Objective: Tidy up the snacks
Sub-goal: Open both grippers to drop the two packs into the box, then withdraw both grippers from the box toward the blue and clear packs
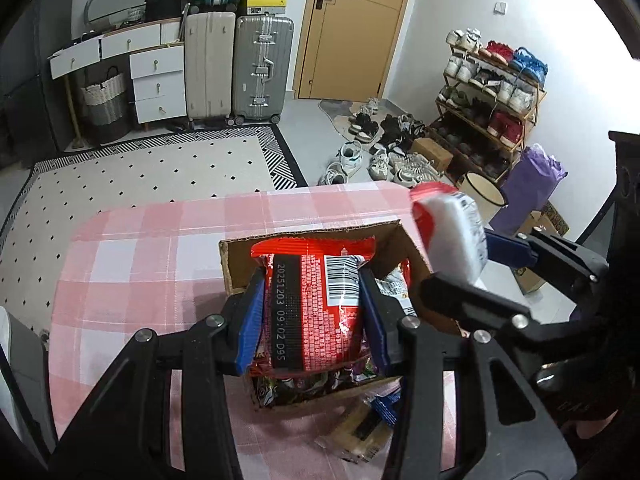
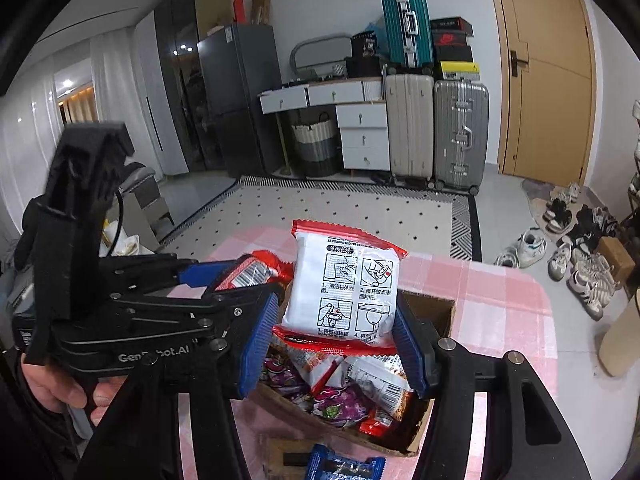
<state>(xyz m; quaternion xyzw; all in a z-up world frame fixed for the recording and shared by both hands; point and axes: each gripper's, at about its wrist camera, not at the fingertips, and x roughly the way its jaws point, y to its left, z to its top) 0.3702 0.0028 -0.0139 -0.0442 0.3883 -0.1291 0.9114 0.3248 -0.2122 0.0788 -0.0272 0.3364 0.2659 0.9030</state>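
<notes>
Red packet [image 1: 316,304] clamped in left claw [image 1: 312,312].

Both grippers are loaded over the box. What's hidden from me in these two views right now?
- Cardboard box floor, both views: covered by packets and the held red packet.
- Blue packet, right wrist view: cut off by the bottom edge.
- White packet, left wrist view: motion-blurred, print unreadable.
- Packets near the box's front, left wrist view: behind the left gripper.

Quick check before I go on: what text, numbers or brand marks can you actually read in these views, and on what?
"20251203 09:02 D95": black strip on the red snack packet in the left claw.
"Gen…bot.AI", middle hidden: left claw body.
Numbered Chinese instructions on the white packet in the right claw: too small.
Barcode digits: unreadable.
</notes>
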